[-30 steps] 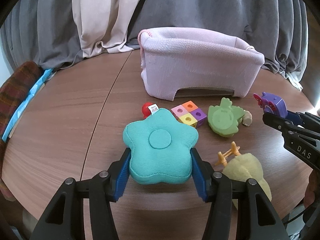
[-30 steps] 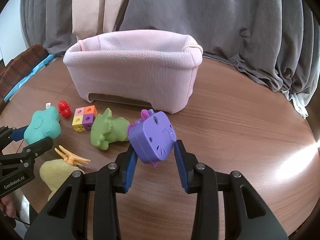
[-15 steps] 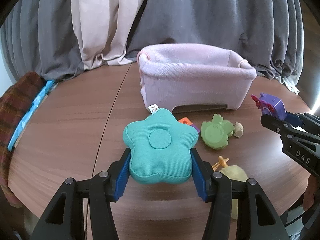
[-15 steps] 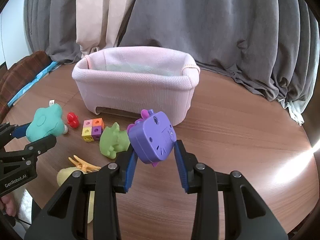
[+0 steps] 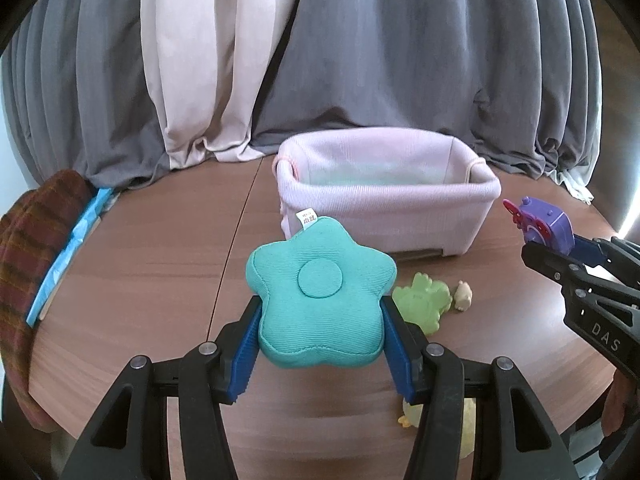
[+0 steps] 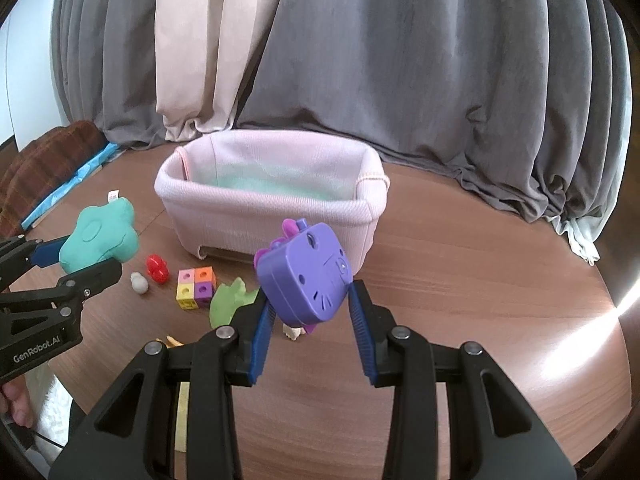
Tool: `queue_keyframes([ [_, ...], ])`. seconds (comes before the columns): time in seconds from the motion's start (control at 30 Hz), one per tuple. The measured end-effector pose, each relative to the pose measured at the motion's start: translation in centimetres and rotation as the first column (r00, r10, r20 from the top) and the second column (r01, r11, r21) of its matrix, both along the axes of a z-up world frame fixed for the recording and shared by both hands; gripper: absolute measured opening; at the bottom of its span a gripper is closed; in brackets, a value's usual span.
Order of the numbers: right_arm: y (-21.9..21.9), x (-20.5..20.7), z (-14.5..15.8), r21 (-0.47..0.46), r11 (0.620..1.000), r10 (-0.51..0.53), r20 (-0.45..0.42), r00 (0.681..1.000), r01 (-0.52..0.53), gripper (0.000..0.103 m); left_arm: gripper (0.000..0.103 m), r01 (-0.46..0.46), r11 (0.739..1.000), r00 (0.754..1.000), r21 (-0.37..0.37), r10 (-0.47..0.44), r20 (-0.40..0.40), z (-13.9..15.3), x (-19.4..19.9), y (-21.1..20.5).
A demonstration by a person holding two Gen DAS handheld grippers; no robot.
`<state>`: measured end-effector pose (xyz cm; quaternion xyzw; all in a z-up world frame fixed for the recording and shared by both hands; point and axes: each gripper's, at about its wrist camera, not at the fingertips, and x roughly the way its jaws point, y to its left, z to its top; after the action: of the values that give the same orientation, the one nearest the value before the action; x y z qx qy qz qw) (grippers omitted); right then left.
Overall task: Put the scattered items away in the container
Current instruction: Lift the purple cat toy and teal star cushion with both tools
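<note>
My left gripper is shut on a teal star-shaped cushion and holds it in the air in front of the pink fabric basket. My right gripper is shut on a purple cat-face toy, raised in front of the basket. The cushion and left gripper also show at the left of the right wrist view. On the table lie a green frog toy, a small beige figure, a colourful cube block, a red toy and a small white figure.
The round wooden table has a seam running toward the back. Grey and beige curtains hang behind it. A plaid cushion and a blue strip sit at the left edge. A yellow plush lies near the front.
Both grippers have risen with their toys still held. The basket's inside has come into view and the table items sit lower in both views.
</note>
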<state>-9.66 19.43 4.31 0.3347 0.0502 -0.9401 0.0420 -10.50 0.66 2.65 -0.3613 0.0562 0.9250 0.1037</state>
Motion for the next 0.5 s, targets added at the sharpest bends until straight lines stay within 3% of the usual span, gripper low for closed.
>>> queue_keyframes([
  [0.5,-0.2,-1.1,2.6,0.008,1.0,0.003,-0.045,0.999,-0.003,0.033,0.052,0.009,1.0,0.999,-0.005,-0.009,-0.046,2.9,-2.0,0.7],
])
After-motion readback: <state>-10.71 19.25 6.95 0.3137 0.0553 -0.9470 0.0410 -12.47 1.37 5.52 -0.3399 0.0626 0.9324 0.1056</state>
